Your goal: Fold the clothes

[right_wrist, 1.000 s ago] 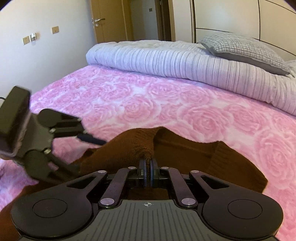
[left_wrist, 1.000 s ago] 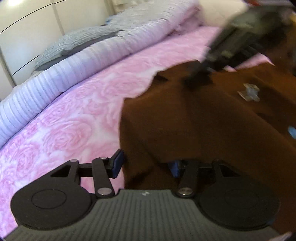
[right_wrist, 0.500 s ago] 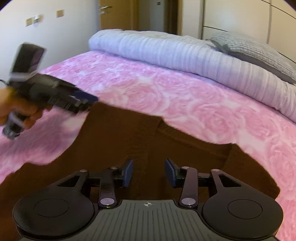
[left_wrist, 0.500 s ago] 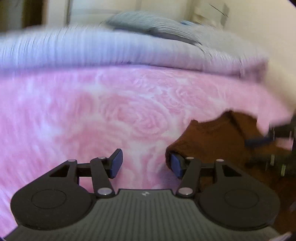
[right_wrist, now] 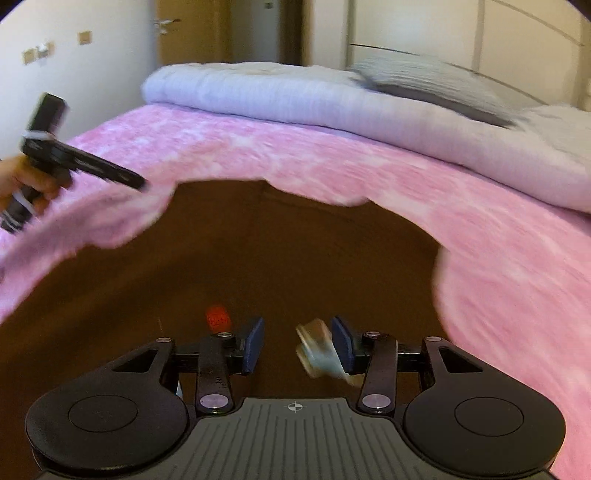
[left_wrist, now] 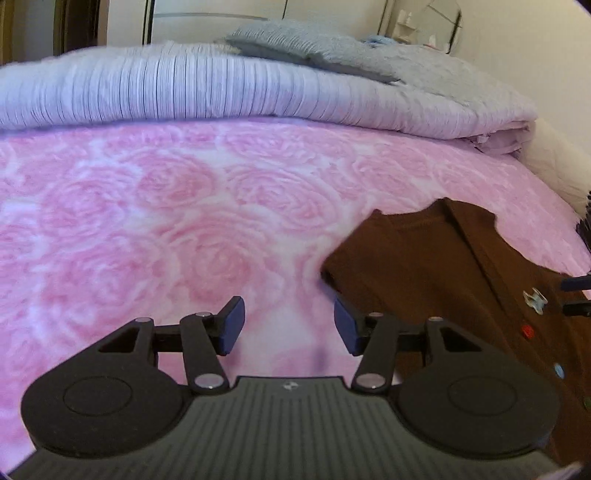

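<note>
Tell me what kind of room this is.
Most likely a bedroom. A bed covered in a pink rose-patterned blanket fills the view, with a folded pale lilac ribbed duvet and a grey pillow at its far end, and a wooden door behind.

A brown knitted cardigan point(left_wrist: 436, 273) with red point(left_wrist: 527, 331), pale blue and silvery buttons lies on a bed point(left_wrist: 147, 229) covered in pink with a paler rose pattern, backed by a lilac ribbed quilt point(left_wrist: 207, 92) and a grey pillow point(left_wrist: 314, 48), while black grippers carry dark blue fingers point(left_wrist: 233, 325).
</note>
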